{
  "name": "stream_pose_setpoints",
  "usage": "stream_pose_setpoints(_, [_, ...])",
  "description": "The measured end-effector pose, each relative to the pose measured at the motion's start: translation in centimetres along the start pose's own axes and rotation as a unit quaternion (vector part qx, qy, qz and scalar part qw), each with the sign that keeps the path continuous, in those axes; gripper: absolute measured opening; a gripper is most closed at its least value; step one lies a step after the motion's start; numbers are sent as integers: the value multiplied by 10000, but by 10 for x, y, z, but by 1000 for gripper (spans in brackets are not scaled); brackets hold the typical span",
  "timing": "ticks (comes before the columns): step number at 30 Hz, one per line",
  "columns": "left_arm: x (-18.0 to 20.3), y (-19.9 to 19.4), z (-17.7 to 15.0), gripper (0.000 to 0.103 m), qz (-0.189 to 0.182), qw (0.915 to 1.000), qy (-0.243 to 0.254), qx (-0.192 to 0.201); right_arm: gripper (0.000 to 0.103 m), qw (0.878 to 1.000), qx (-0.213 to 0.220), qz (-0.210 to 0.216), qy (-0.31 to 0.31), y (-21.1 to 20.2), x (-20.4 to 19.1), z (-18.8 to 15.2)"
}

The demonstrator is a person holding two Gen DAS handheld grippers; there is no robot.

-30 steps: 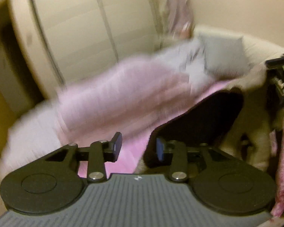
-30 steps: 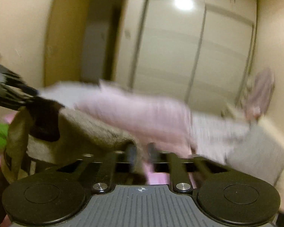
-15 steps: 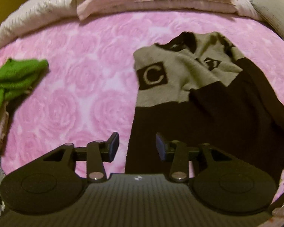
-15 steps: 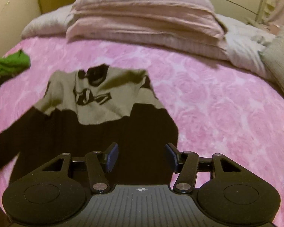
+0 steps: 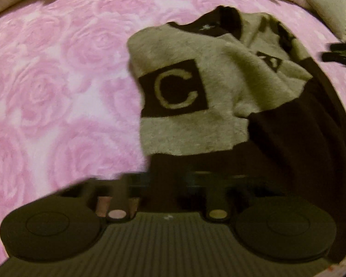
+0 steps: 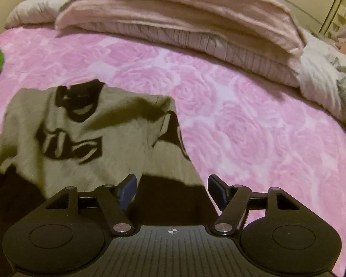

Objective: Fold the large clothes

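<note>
The left claw (image 5: 166, 184) has just snapped closed at the sweater's (image 5: 196, 87) dark hem; the right claw (image 6: 170, 191), opening wide and empty, must grip next.

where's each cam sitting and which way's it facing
Left wrist: rides the left tongs, angled steeply down at the sweater on the pink blanket; its blurred, shut fingers show, and the right tongs at the right edge.
Right wrist: rides the right tongs, tilted down across the bed toward the folded bedding; its open fingers show.
Shared: sweater, blanket.
</note>
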State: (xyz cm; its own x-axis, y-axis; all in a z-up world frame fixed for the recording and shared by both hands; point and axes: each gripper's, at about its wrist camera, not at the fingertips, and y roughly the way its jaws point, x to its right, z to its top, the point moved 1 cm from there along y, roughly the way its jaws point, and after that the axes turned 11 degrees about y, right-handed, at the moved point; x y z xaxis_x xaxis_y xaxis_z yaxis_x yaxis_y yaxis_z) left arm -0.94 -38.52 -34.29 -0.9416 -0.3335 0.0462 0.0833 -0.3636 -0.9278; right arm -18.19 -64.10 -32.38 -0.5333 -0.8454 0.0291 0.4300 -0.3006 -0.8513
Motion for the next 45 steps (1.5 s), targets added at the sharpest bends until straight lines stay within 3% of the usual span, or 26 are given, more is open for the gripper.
stream_pose_setpoints(2, [-6,-13,2,4,16,9999,38,92,65,9998,-136,-63,-139,22,-7,8])
stream_pose_setpoints(5, [-28,-40,8,4,323,9989,41,338,65,9975,-300,-408,-496,51,-15,13])
stream_pose_setpoints(7, [-53,-57,17,4,640,9969,-60,450,58,9974,-432,-453,-368,66,-8,15])
stream_pose_setpoints(8, [-66,-65,23,4,776,9957,-82,502,24,9978,-500,-393,-190,70,-1,16])
stream_pose_setpoints(9, [-77,-70,29,4,874,9948,-78,518,10,9979,-549,-353,-56,72,5,15])
stream_pose_setpoints(10, [-86,-73,37,4,966,9940,-49,515,3,9977,-565,-369,45,71,11,16])
stream_pose_setpoints(14, [-95,-79,73,4,1102,9918,207,610,2,9981,-210,-331,465,39,51,30])
stream_pose_setpoints(17, [-85,-75,104,5,1165,9899,400,708,2,9955,15,-564,764,10,102,50])
stream_pose_setpoints(20, [-77,-55,131,5,1079,9897,453,824,2,9912,49,-924,948,6,149,59])
stream_pose_setpoints(22, [-69,-33,145,6,985,9907,573,740,4,9881,-46,-1078,1098,18,175,61])
stream_pose_setpoints(23, [-65,-21,149,9,1014,9909,640,605,11,9870,-131,-1108,1159,26,184,59])
stream_pose_setpoints(24, [-60,-13,152,14,1120,9902,667,495,34,9854,-211,-1172,1217,32,191,57])
stream_pose_setpoints(26, [-53,-8,150,21,1354,9882,616,359,55,9837,-84,-1226,1315,26,194,51])
stream_pose_setpoints(28, [-48,-15,140,21,1462,9875,493,323,56,9853,54,-1036,1360,9,190,38])
stream_pose_setpoints(31, [-37,-33,117,22,1439,9889,317,209,57,9860,-82,-483,1597,-19,171,6])
stream_pose_setpoints(34, [-10,-50,85,25,1303,9912,228,38,61,9854,-422,-91,1644,-42,140,-39])
stream_pose_setpoints(36, [11,-54,60,26,1122,9935,112,-126,75,9802,-706,145,1842,-54,118,-73])
stream_pose_setpoints(38, [30,-51,35,27,946,9950,-11,-322,83,9715,-1010,415,2102,-58,98,-106])
stream_pose_setpoints(40, [50,-45,12,28,823,9952,-89,-528,83,9669,-1424,635,2021,-50,78,-133])
stream_pose_setpoints(41, [59,-43,2,28,754,9952,-128,-612,81,9712,-1493,619,1753,-46,68,-144])
stream_pose_setpoints(42, [67,-41,-7,28,703,9952,-136,-671,72,9794,-1375,514,1390,-48,61,-152])
stream_pose_setpoints(44, [84,-41,-21,28,690,9946,-86,-768,17,9845,-1218,401,1196,-60,68,-153])
stream_pose_setpoints(45, [92,-42,-26,28,672,9945,-59,-804,7,9816,-1226,531,1365,-66,80,-151])
